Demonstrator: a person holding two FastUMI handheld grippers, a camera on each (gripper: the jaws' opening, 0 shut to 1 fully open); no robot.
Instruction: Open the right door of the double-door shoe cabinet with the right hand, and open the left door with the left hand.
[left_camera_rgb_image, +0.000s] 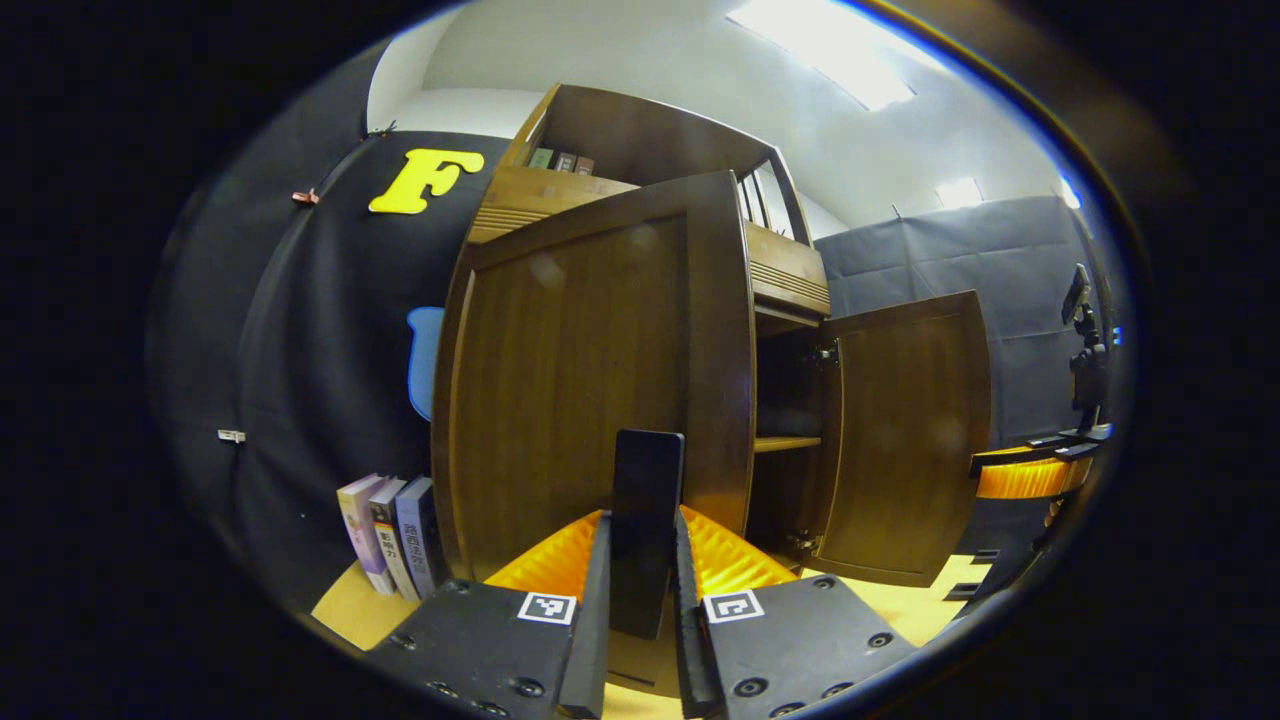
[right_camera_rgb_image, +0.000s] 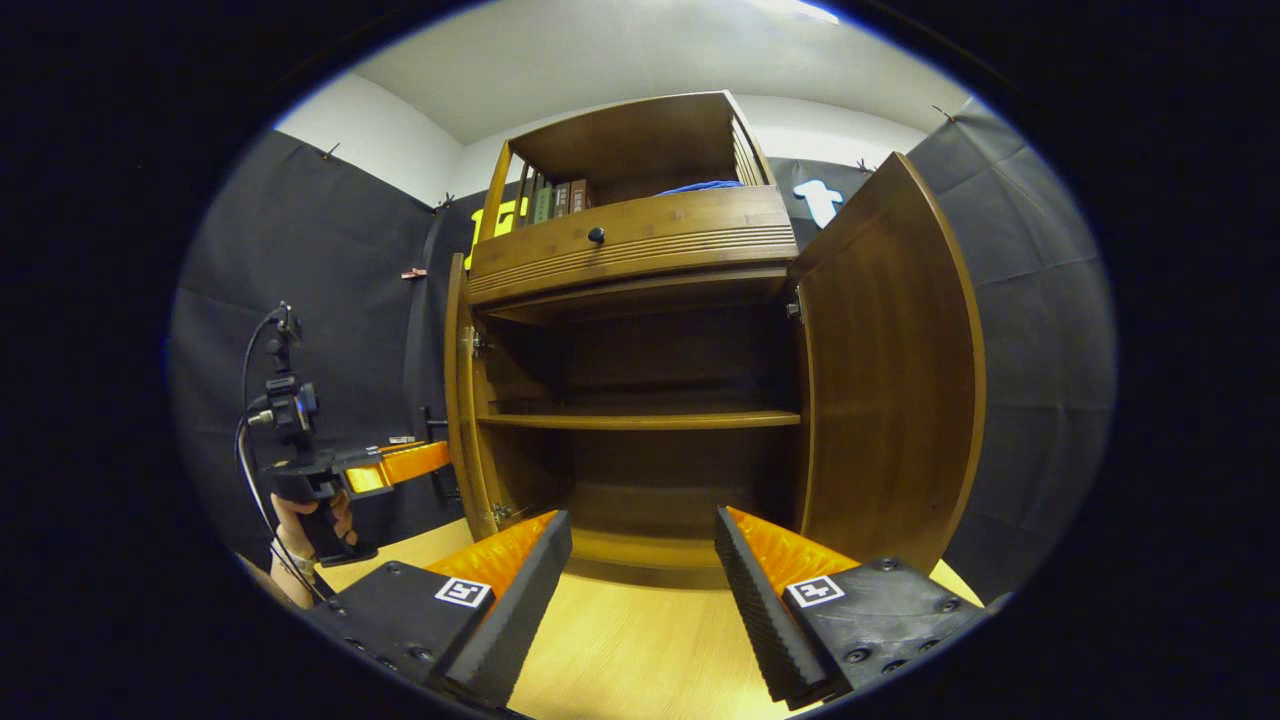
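Dark brown wood makes up the shoe cabinet (right_camera_rgb_image: 640, 260), which stands on a pale wooden floor (right_camera_rgb_image: 640, 650) against the booth's black cloth wall. Both doors stand swung out. In the right gripper view the right door (right_camera_rgb_image: 890, 370) is wide open, edge toward the camera, and the bare inner shelf (right_camera_rgb_image: 640, 421) shows between the doors. The right gripper (right_camera_rgb_image: 640, 570) hangs in front of the opening with its jaws apart and nothing between them.

In the left gripper view the left door (left_camera_rgb_image: 590, 380) fills the middle, turned well out from the cabinet body. The left gripper (left_camera_rgb_image: 645, 560) has its jaws closed on the door's dark upright handle (left_camera_rgb_image: 648, 520), both fingers pressing its sides. The same gripper appears from the side in the right gripper view, held by a hand (right_camera_rgb_image: 310, 525) just beside the left door's edge.

The task looks nearly finished; only letting go of the handle seems to remain. The likely risk lies there: pulling the gripper away before the jaws part would drag the door, strain its hinges (right_camera_rgb_image: 470, 343), or tug the cabinet forward. Swinging the left door farther could knock it into the books (left_camera_rgb_image: 390, 535) standing on the floor just beside it.
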